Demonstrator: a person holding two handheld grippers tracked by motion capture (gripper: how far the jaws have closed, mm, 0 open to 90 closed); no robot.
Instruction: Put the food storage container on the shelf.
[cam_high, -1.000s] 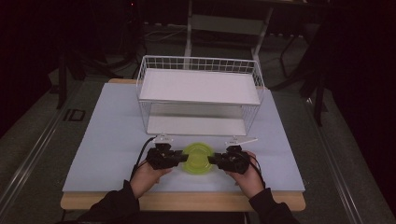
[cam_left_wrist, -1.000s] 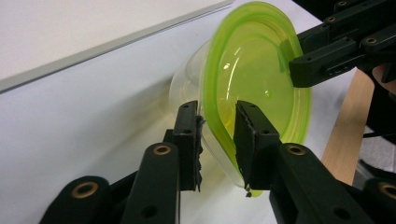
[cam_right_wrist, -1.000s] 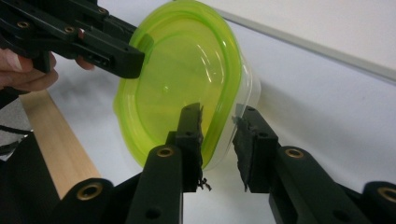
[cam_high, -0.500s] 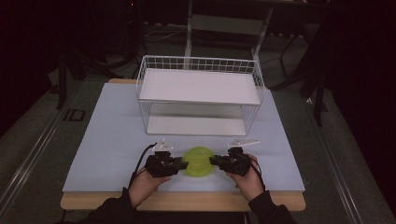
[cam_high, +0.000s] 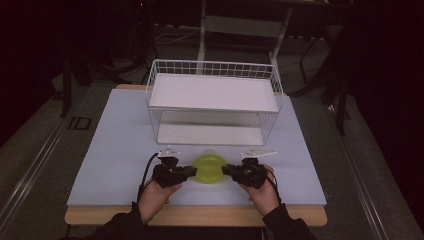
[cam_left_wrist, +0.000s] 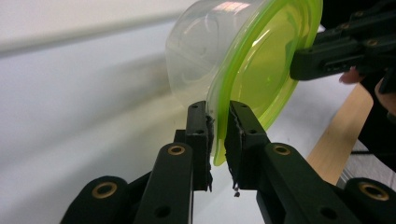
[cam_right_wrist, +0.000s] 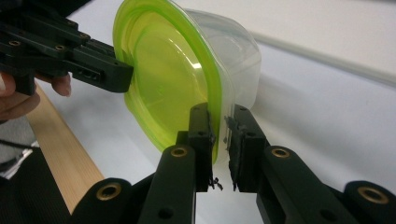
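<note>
At front edge of the table (cam_high: 110, 150), left gripper (cam_high: 186, 173) is clamped on the rim of the green lid (cam_left_wrist: 261, 70) of a clear container (cam_high: 209, 169); its jaws have just been closing, rim between the pads. Container is tipped on its side, lid facing the person, held between both tools, just before the white wire rack (cam_high: 215, 100). Right gripper (cam_high: 231, 171) pinches the opposite rim, jaws closed on it. Judgement: opposed grips on the rim steady the container, likely for carrying or prying the lid.
</note>
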